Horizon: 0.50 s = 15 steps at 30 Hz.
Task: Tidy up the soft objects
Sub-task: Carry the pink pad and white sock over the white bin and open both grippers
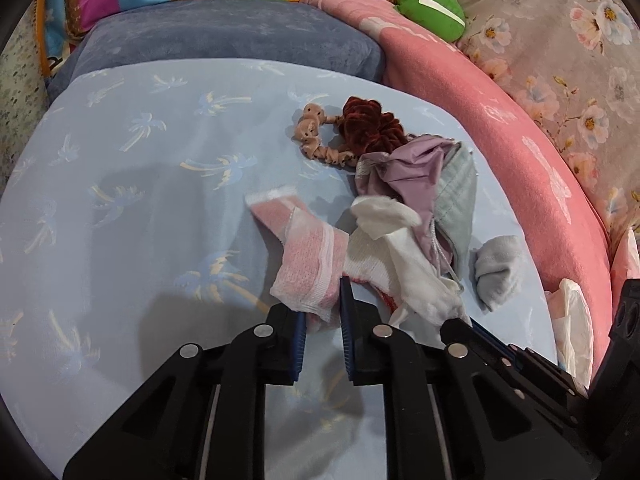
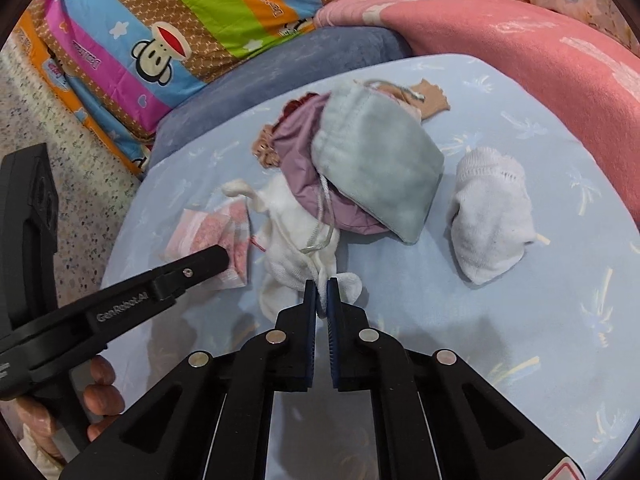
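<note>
A pink sock (image 1: 308, 276) lies crumpled on the pale blue palm-print sheet (image 1: 140, 200), and its near edge sits between the pads of my left gripper (image 1: 322, 304), which is shut on it. From the right wrist, the left gripper (image 2: 222, 258) rests on the pink sock (image 2: 212, 236). Beside it lies a long white sock (image 2: 292, 256), its near end pinched in my right gripper (image 2: 321, 288). A lilac pouch (image 2: 304, 176) and a grey-green drawstring pouch (image 2: 376, 172) lie partly on top of that sock.
A second white sock (image 2: 488, 220) lies alone to the right. A dark red scrunchie (image 1: 368, 124) and a tan one (image 1: 316, 140) sit behind the pouches. A pink blanket (image 1: 500, 120), a blue-grey cushion (image 1: 224, 40) and a striped quilt (image 2: 160, 40) ring the sheet. Speckled floor (image 2: 60, 120) lies at the left.
</note>
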Available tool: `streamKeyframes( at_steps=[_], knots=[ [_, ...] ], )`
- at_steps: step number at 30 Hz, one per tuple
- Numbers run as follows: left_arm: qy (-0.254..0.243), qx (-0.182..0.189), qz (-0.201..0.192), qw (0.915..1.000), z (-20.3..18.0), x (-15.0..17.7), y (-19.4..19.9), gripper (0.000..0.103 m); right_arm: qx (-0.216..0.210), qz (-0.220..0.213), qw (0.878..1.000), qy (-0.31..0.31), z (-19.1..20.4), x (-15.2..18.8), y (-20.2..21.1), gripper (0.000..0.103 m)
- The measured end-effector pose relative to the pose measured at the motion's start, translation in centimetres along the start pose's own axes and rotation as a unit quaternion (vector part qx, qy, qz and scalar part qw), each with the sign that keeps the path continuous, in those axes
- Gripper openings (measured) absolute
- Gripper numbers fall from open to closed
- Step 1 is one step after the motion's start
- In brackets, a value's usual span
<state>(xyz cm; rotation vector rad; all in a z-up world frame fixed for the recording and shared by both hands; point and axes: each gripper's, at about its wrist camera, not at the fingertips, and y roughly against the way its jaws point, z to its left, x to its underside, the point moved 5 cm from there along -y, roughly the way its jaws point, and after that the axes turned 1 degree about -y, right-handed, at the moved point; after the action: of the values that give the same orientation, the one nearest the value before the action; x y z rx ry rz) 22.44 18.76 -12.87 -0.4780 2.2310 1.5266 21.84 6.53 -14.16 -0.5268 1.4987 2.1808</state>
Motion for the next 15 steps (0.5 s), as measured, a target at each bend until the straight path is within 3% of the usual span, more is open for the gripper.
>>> streamKeyframes(
  at_steps=[8, 15],
  knots=[
    [-0.029, 0.009, -0.032, 0.999, -2.9, -0.5, 3.0, 0.014, -0.019, -0.063, 0.998, 0.017, 2.2, -1.5, 6.2, 0.005],
    [-0.064, 0.03, -0.06, 0.9957, -6.9, -0.7, 5.7, 0.014, -0.031, -0.125, 0.992, 0.009, 1.7, -3.1, 12.8, 0.005]
  ],
)
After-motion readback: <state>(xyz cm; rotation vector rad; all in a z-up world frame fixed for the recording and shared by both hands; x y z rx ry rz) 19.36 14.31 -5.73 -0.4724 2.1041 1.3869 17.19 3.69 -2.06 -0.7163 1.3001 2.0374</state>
